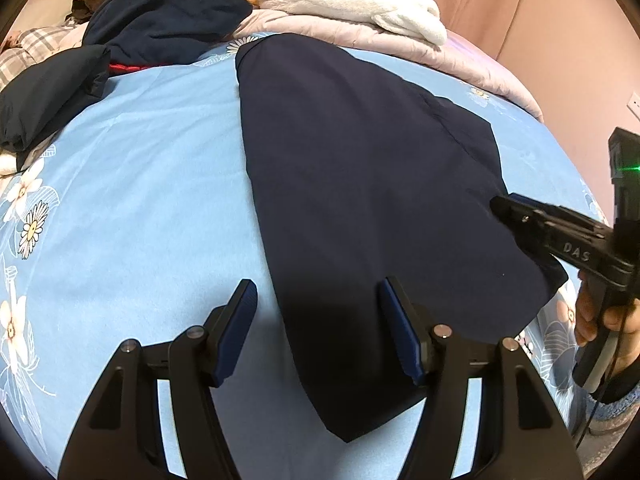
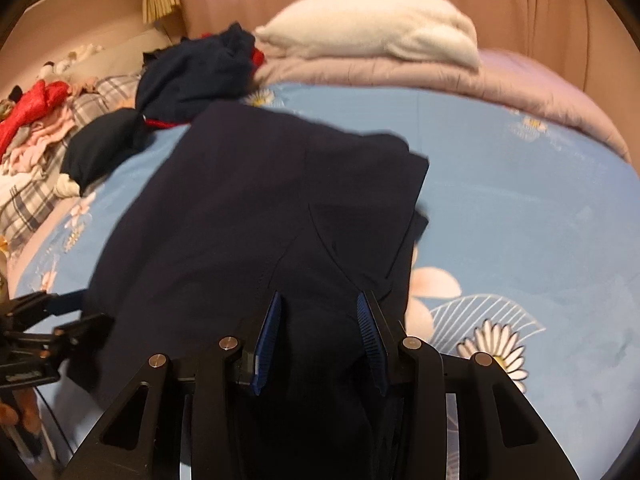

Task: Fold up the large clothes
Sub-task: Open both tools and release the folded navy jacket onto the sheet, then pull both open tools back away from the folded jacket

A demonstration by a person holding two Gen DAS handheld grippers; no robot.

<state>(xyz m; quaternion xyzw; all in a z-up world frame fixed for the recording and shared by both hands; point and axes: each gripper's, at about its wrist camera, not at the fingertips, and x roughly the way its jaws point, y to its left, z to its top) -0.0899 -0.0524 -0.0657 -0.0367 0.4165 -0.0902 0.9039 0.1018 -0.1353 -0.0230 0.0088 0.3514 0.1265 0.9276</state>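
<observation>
Nearest the lens in the left wrist view, the left gripper (image 1: 316, 292) hung above the bed with its jaws spread wide, one blue pad (image 1: 236, 320) over bare sheet and the other over the near edge of the dark navy garment (image 1: 360, 184), holding nothing. That garment lay flat on the light blue floral bedsheet (image 1: 140, 180), a folded slab that narrowed toward the camera, with a seam running down its right part. From the right wrist view the same garment (image 2: 240, 220) filled the middle of the picture, and the right gripper (image 2: 318, 300) stood over its near end with the jaws parted fairly narrowly; dark cloth lay between and below the pads, but whether they pinched it could not be made out. In the left view the right gripper (image 1: 504, 206) reached in from the right edge with its tip touching the garment's right border, and a hand (image 1: 600, 316) gripped its handle, partly cut off by the frame. Beyond the garment sat a heap of dark clothes (image 1: 160, 16), a white fleece blanket (image 1: 348, 0) on a pink quilt (image 1: 460, 56), and at far left a plaid cloth (image 2: 36, 196) with red fabric (image 2: 32, 108), blurred and hard to identify.
</observation>
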